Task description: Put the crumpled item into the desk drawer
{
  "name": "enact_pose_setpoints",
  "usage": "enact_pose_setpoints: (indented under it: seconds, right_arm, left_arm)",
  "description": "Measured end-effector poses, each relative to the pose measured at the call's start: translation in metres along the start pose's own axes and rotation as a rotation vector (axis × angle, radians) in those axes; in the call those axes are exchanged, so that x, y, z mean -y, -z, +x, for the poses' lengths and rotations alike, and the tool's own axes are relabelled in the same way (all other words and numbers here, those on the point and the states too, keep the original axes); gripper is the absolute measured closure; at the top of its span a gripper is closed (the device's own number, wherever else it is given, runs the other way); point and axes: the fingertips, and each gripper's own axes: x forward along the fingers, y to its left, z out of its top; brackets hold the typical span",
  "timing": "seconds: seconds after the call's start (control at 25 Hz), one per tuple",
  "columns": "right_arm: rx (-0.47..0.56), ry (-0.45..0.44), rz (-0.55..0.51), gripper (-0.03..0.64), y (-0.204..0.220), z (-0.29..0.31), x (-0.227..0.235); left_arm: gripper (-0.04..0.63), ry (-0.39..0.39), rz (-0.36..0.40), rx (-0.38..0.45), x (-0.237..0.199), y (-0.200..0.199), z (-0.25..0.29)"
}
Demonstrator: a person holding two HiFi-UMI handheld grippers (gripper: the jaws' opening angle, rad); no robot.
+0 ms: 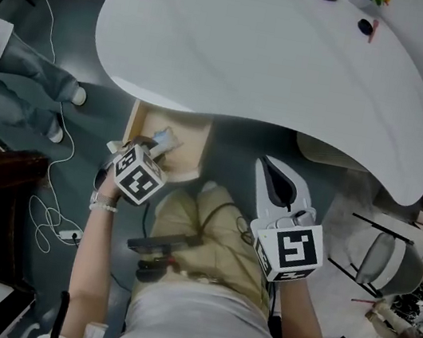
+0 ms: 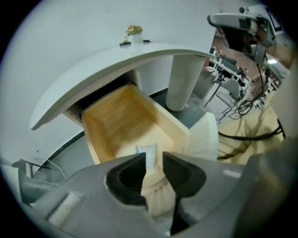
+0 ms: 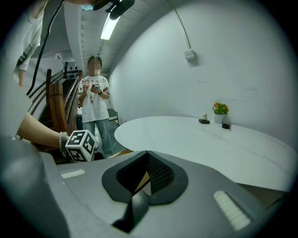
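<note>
An open wooden drawer (image 1: 191, 133) (image 2: 122, 116) sticks out from under the white desk (image 1: 280, 55). The crumpled item (image 1: 165, 140) (image 2: 149, 151), pale blue and white, lies inside it near the front wall. My left gripper (image 1: 156, 149) (image 2: 152, 159) points steeply down over the drawer. Its jaws stand apart, the item shows in the gap past their tips, and the pads do not press on it. My right gripper (image 1: 267, 164) (image 3: 147, 154) is held beside my knee under the desk's edge, shut on nothing. The left gripper's marker cube (image 3: 81, 145) shows in the right gripper view.
A round white desk leg (image 2: 181, 81) stands right of the drawer. A small plant (image 3: 220, 110) and little objects sit at the desk's far end. A person (image 3: 95, 107) stands beyond the desk. White cables (image 1: 49, 216) trail on the floor at left; a chair (image 1: 378, 258) is at right.
</note>
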Motion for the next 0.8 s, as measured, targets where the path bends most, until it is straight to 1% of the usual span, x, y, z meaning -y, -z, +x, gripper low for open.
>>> enact_pose_setpoints:
  seconds: [0.16,0.2,0.32,0.6,0.8]
  right_arm:
    - [0.006,-0.012,-0.004,0.615,-0.004,-0.004,-0.008]
    - [0.008,-0.016,-0.005,0.616,-0.006,-0.005,-0.01]
    - [0.014,-0.023,-0.006,0.616,-0.013,-0.009,-0.016]
    - [0.016,-0.043,-0.004,0.617,-0.028,-0.023,-0.038]
    - [0.023,-0.046,-0.01,0.616,-0.038,-0.035,-0.056]
  left_arm:
    - [0.582,-0.067,-0.031,0.071,-0.009,0.0,-0.016]
    - [0.598,-0.084,-0.038,0.089,-0.011,-0.001,-0.021]
    - [0.598,-0.114,-0.062,0.149,-0.015,-0.004,-0.039]
    - [0.598,-0.152,-0.115,0.283,-0.012,-0.011,-0.089]
    - [0.598,-0.17,-0.182,0.409,-0.009,-0.018,-0.131]
